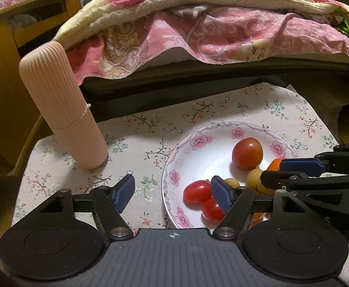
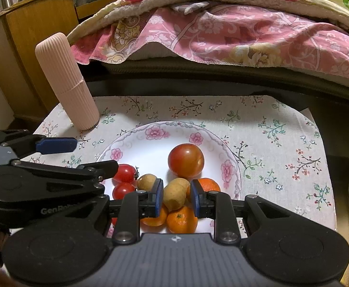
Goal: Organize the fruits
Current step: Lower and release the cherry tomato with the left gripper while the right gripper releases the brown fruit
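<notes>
A white floral plate (image 1: 193, 153) (image 2: 148, 148) holds a large tomato (image 1: 247, 153) (image 2: 185, 160), two cherry tomatoes (image 1: 197, 191) (image 2: 124, 172), small tan longans (image 1: 254, 178) (image 2: 146, 181) and several tangerines (image 2: 182, 220). My right gripper (image 2: 176, 197) is over the plate's near side, its blue pads closed against a tan longan (image 2: 174, 195). My left gripper (image 1: 174, 192) is open and empty, straddling the plate's left rim.
A tall ribbed pink cylinder (image 1: 62, 105) (image 2: 66, 81) stands on the floral tablecloth (image 1: 136, 129) at the back left. Behind the table is a bed with pink quilts (image 1: 210, 24). A wooden cabinet (image 1: 4, 47) stands at the left.
</notes>
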